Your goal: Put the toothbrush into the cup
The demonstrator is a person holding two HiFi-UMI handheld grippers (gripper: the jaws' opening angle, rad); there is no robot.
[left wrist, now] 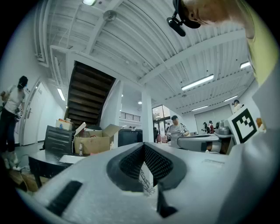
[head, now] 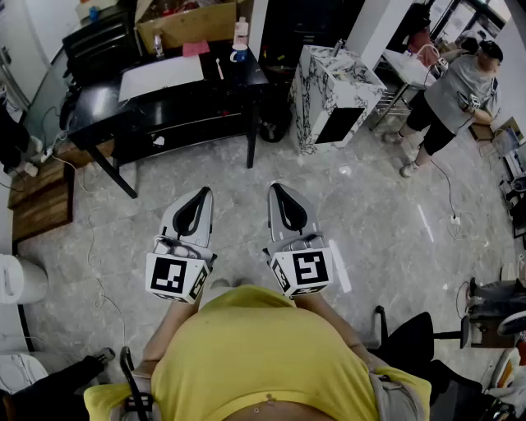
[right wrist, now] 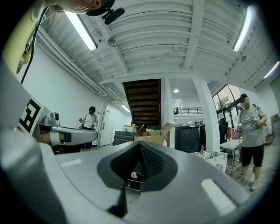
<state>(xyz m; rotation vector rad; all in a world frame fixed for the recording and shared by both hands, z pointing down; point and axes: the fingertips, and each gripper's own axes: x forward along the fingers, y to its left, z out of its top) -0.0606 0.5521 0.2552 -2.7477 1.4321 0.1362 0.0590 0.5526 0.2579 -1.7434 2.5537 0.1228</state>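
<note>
Yellow shirt fills the bottom of the head view. In front of it you hold both grippers side by side, roughly level, above the grey marbled floor. Your left gripper is clenched: in its own view the dark ribbed pads meet at the tip with nothing between them. Your right gripper is clenched the same way, its pads together and empty. Both are well apart from the black table, which stands ahead of you across the open floor. On that table, near its right end, sits the small white cup. Just to its left lies a thin pale stick that looks like the toothbrush, flat on the tabletop and outside the cup, though it is too small to make out in detail. A white sheet lies further left on the table, and an open cardboard box sits behind it. To the right of the table stands a marble-patterned cabinet. Beyond that, another person stands at the far right.
</note>
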